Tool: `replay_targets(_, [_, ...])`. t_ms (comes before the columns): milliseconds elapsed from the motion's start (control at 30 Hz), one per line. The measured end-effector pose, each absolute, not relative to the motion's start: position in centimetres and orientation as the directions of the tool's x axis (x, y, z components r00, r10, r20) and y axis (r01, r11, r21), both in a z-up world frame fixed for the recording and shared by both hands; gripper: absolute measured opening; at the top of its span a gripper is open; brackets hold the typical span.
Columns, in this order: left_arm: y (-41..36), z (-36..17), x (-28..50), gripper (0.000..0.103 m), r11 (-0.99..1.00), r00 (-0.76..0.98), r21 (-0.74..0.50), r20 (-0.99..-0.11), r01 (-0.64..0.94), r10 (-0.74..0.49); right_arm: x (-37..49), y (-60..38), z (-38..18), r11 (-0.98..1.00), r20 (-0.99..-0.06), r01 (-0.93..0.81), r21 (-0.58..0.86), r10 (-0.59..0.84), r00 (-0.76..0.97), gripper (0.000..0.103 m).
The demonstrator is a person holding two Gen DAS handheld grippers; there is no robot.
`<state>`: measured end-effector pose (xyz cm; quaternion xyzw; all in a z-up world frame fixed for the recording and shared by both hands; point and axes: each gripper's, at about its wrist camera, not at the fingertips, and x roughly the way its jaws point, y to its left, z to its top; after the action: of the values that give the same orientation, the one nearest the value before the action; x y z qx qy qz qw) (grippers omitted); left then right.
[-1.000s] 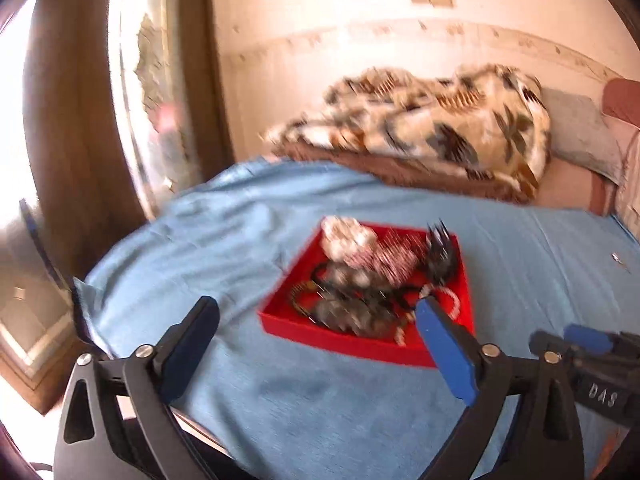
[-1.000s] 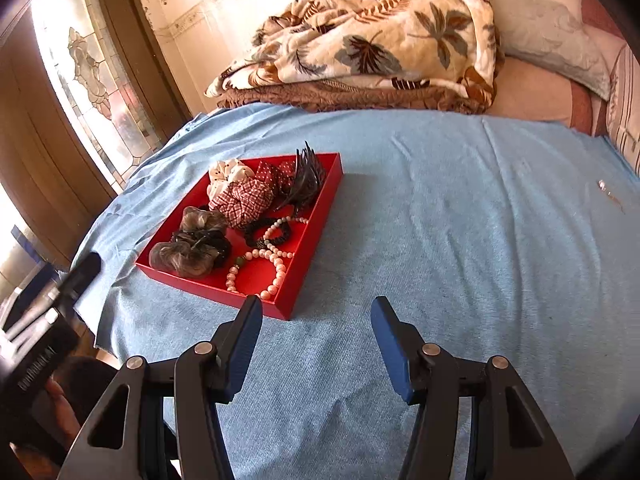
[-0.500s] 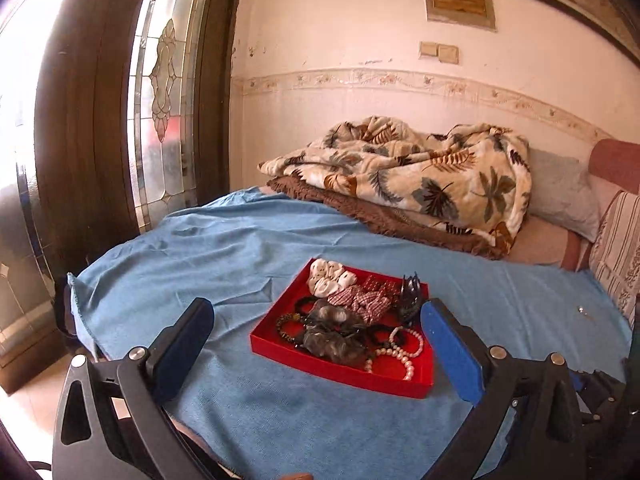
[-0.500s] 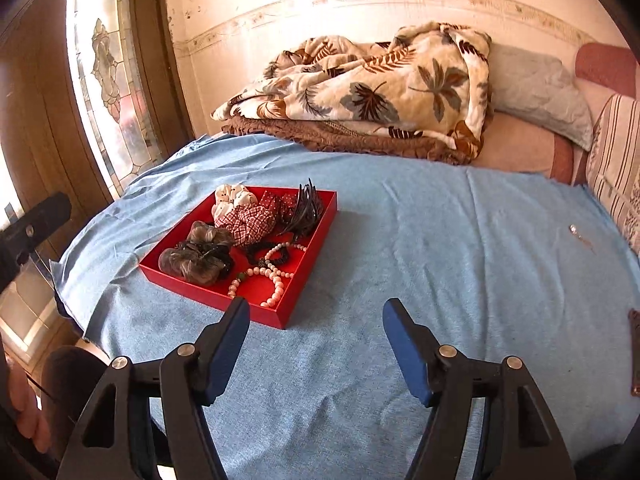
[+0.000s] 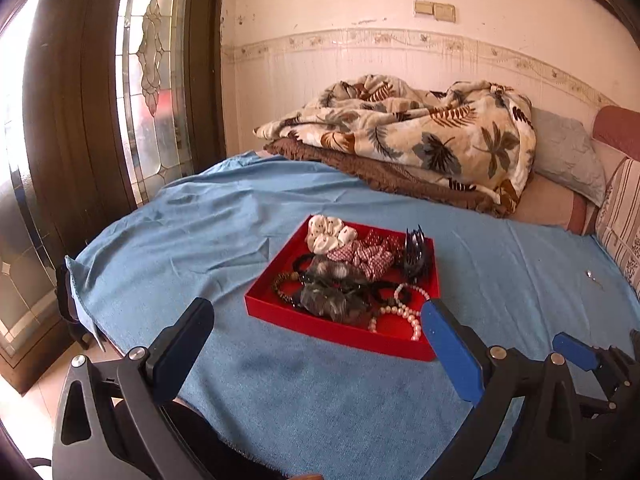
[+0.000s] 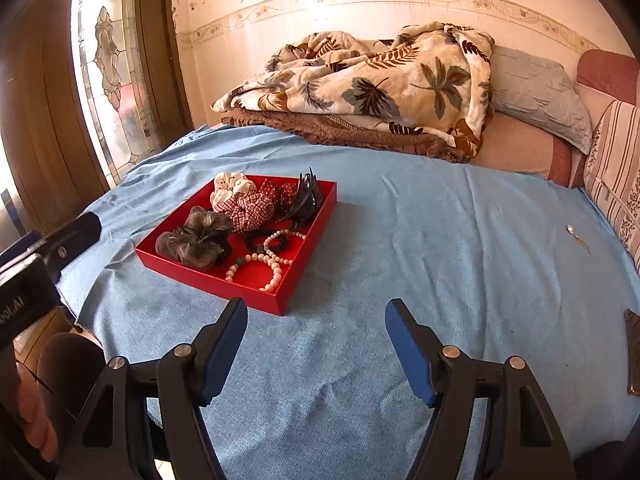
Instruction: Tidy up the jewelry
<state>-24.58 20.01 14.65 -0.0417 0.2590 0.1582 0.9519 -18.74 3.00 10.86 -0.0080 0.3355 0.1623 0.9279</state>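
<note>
Both pairs of jaws stand wide apart with nothing between them. The right gripper (image 6: pixel 316 344) has just been opening its jaws, and the left gripper (image 5: pixel 320 344) hangs over the near edge of the bed, jaws spread too.

A shallow red square tray (image 6: pixel 256 294) sits on the blue bed cover (image 6: pixel 420 240), ahead of the left gripper and off to the left of the right one. Neither gripper touches it.

Inside the tray is a jumble. At the far end lie a white cloth scrunchie (image 6: pixel 232 188), a red checked scrunchie (image 6: pixel 250 210) and a black plastic claw clip (image 6: pixel 306 200). On the left are two fluffy brown hair ties (image 6: pixel 188 244). In the near right corner lies a string of pink pearl beads (image 6: pixel 272 264), with a dark bead bracelet (image 6: pixel 276 242) just beside it.

I think the scrunchies are soft and light, so a pinch on a fold should do. The beads look smooth, slippery and floppy, so take one loop gently. The clip is stiff; grab its body, not its teeth.

A small silver trinket (image 6: pixel 572 230) lies far right on the cover, well apart from the tray.
</note>
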Motion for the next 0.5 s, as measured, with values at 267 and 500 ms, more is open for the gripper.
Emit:
replay_targets(267, [20.2, 13.0, -23.5, 0.103, 0.952, 0.788, 0.013, -0.558, -0.305, 0.260, -18.5, 3.5, 10.1, 0.950, -0.641, -0.304, 0.077, 0.280, 0.714, 0.077])
replay_targets(500, [20.4, 11.4, -22.5, 0.103, 0.956, 0.758, 0.010, -0.606, -0.294, 0.239, -18.3, 4.1, 9.5, 0.949, -0.650, -0.311, 0.053, 0.269, 0.711, 0.078])
